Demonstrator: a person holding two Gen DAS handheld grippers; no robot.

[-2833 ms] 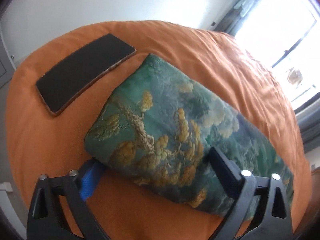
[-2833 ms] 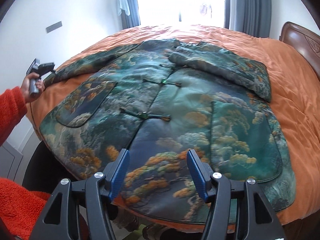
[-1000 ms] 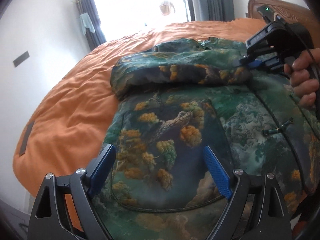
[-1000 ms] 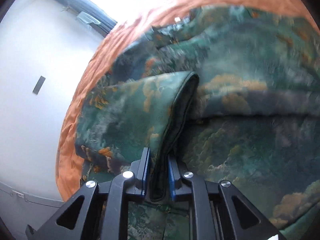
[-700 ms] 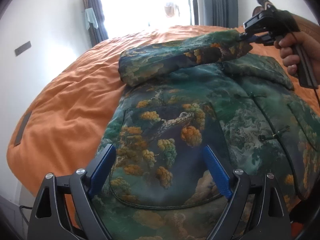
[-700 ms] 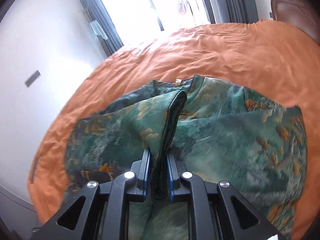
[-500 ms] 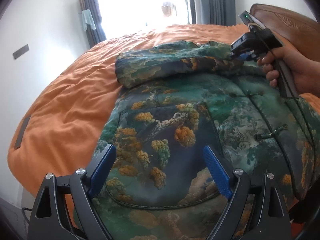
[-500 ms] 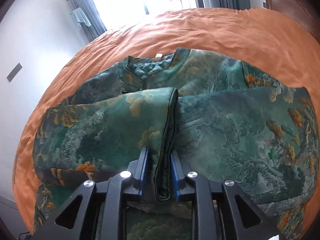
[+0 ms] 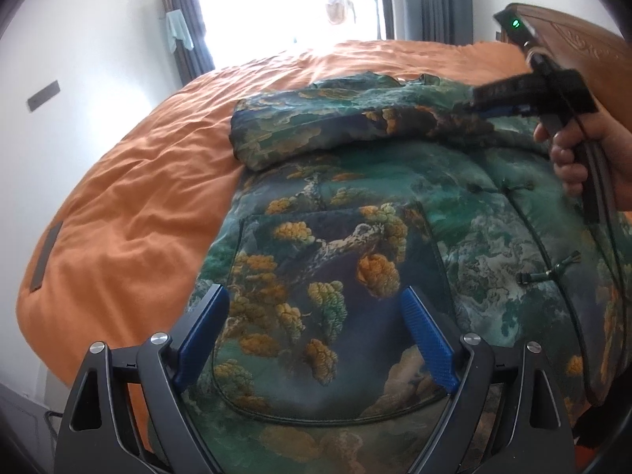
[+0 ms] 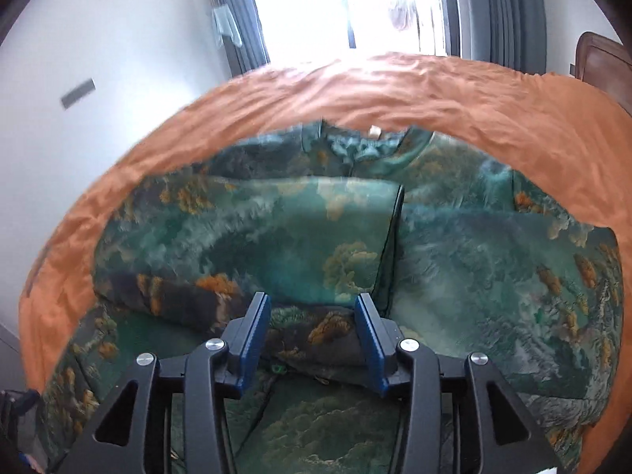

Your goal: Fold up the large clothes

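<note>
Green jacket (image 9: 355, 245) with orange tree pattern on plain orange bedspread (image 9: 130, 213)

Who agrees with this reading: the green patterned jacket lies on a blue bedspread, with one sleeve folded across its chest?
One detail is wrong. The bedspread is orange, not blue, as the left wrist view shows plainly. The rest stands: the green patterned jacket lies on it, with one sleeve folded across its chest.

Jacket (image 9: 355, 245) flat on the bedspread (image 9: 130, 205), one sleeve (image 9: 316, 130) across its chest, window (image 9: 288, 0) behind.
</note>
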